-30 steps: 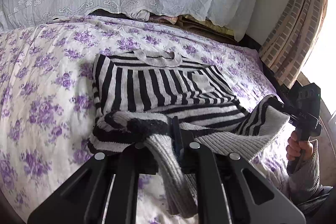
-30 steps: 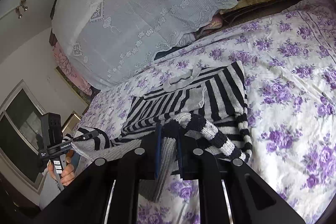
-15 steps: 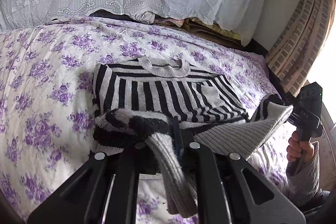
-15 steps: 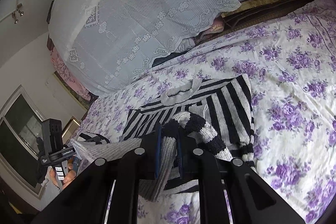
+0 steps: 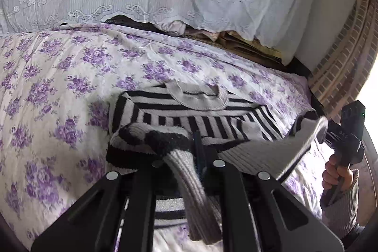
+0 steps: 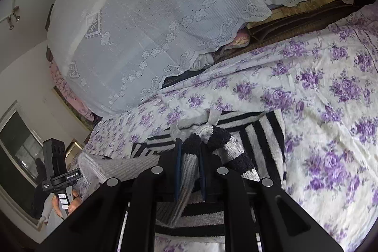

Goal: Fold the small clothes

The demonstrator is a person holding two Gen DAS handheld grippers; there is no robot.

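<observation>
Jaws of both grippers are clamping the striped sweater's (image 5: 189, 117) grey hem.
Left gripper (image 5: 189, 157) and right gripper (image 6: 190, 157) are holding it above the floral bedsheet (image 5: 59, 91).

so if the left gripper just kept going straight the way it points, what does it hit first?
Probably the striped sweater itself: the left gripper, shut on its hem, points at the flat body and grey collar. Beyond lies the floral bedsheet. Depth is unclear.

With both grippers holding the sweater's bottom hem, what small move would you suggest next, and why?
Probably carry the hem a little further toward the collar, then lower it. Both the left gripper and right gripper are shut on the striped sweater, its lifted hem spans between them, and striped body still shows below the collar on the floral bedspread.
</observation>
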